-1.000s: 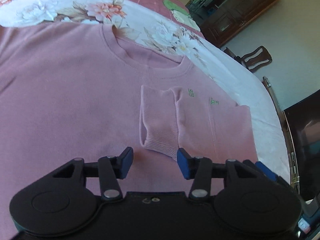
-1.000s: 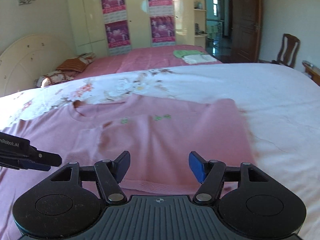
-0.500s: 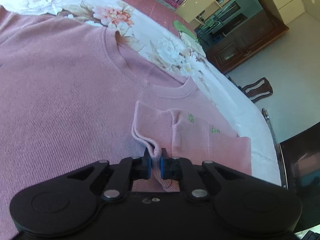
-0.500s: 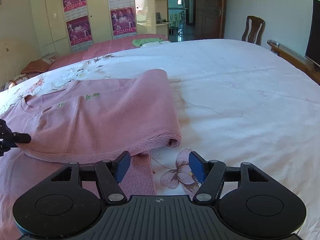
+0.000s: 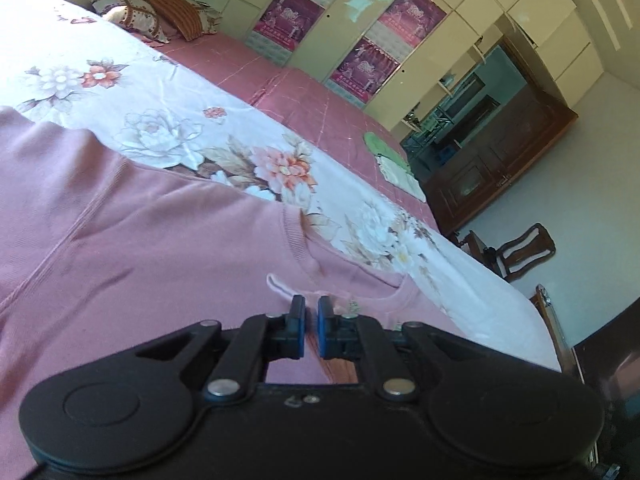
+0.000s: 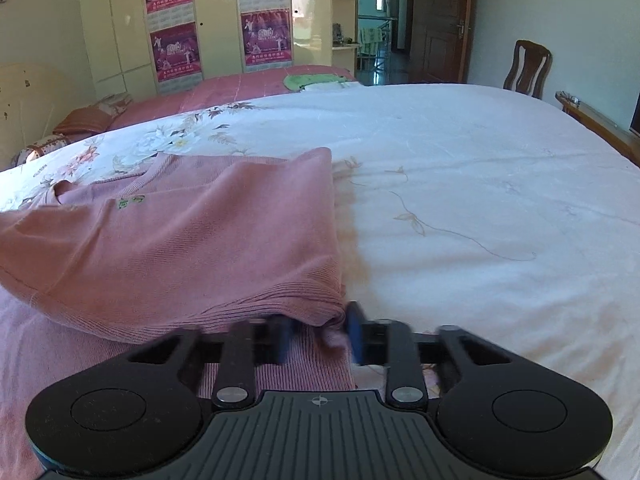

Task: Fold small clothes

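Note:
A pink knit sweater lies on a white floral bedspread. My left gripper is shut on the sweater's folded sleeve cuff, near the neckline. In the right wrist view the sweater has its right side folded over, with a ribbed hem corner near me. My right gripper is partly closed around that hem corner; its blue pads are blurred and still apart.
The white bedspread spreads to the right of the sweater. A pink bed with green and white folded cloths lies beyond. A wooden chair and a dark cabinet stand at the room's edge.
My left gripper stayed shut on the cuff and lifted, tilting its view toward the room. My right gripper moved forward onto the hem corner and its fingers have been closing.

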Available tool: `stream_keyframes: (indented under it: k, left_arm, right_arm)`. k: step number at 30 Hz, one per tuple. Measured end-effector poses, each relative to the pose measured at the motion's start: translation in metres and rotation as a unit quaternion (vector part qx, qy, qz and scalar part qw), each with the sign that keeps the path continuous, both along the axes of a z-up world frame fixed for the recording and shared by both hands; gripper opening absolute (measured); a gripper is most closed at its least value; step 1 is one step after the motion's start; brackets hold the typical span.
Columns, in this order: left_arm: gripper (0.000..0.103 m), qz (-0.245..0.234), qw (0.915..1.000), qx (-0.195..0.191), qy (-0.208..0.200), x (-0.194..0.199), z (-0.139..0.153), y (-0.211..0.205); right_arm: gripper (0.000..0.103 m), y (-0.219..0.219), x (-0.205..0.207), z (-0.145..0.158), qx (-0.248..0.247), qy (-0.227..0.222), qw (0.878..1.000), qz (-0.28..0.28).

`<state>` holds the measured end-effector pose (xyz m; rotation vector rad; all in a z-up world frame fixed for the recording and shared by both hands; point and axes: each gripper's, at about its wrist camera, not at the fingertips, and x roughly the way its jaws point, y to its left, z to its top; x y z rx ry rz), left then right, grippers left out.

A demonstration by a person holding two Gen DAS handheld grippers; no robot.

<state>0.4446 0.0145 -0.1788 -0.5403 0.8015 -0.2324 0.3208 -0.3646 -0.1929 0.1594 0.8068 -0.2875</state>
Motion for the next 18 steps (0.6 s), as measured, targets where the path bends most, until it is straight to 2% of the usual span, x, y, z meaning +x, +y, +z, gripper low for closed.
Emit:
stream_keyframes:
  k: [3, 6, 8, 9, 11, 14, 15, 16, 18]
  left_arm:
    - [0.005, 0.003, 0.9996, 0.023, 0.018, -0.002, -0.018, 0.006]
    - [0.005, -0.005, 0.9989, 0.029, 0.036, -0.005, -0.033, 0.004]
    - [0.005, -0.003, 0.9986, 0.033, 0.041, -0.007, -0.038, 0.003]
    - [0.005, -0.002, 0.9983, 0.037, 0.044, -0.007, -0.040, 0.003]
    - [0.005, -0.006, 0.9979, 0.043, 0.047, -0.011, -0.040, 0.005]
    - [0.001, -0.009, 0.9968, 0.073, 0.033, -0.018, -0.027, 0.010]
    - [0.004, -0.005, 0.9969, 0.075, 0.023, -0.021, -0.020, 0.013]
    - [0.018, -0.001, 0.9968, 0.079, 0.013, -0.024, -0.014, 0.016]
    - [0.021, -0.009, 0.9964, 0.084, -0.005, -0.024, -0.003, 0.012]
  right_arm:
    - [0.013, 0.000, 0.000, 0.000, -0.001, 0.003, 1.000, 0.008]
    - [0.013, -0.004, -0.005, -0.003, -0.018, 0.012, 1.000, 0.008]
    - [0.013, -0.018, -0.010, -0.008, 0.008, 0.007, 1.000, -0.009]
    - [0.013, -0.022, -0.011, -0.006, 0.020, 0.007, 1.000, -0.015]
    - [0.013, -0.019, -0.014, -0.003, 0.006, 0.014, 1.000, -0.004]
    - [0.014, -0.020, -0.028, 0.008, 0.020, 0.010, 1.000, -0.002]
    - [0.014, -0.022, -0.034, 0.013, 0.026, 0.001, 1.000, -0.008]
    - [0.014, -0.024, -0.040, 0.019, 0.035, -0.009, 0.999, -0.011]
    - [0.021, -0.030, -0.043, 0.029, 0.050, -0.028, 0.998, -0.019]
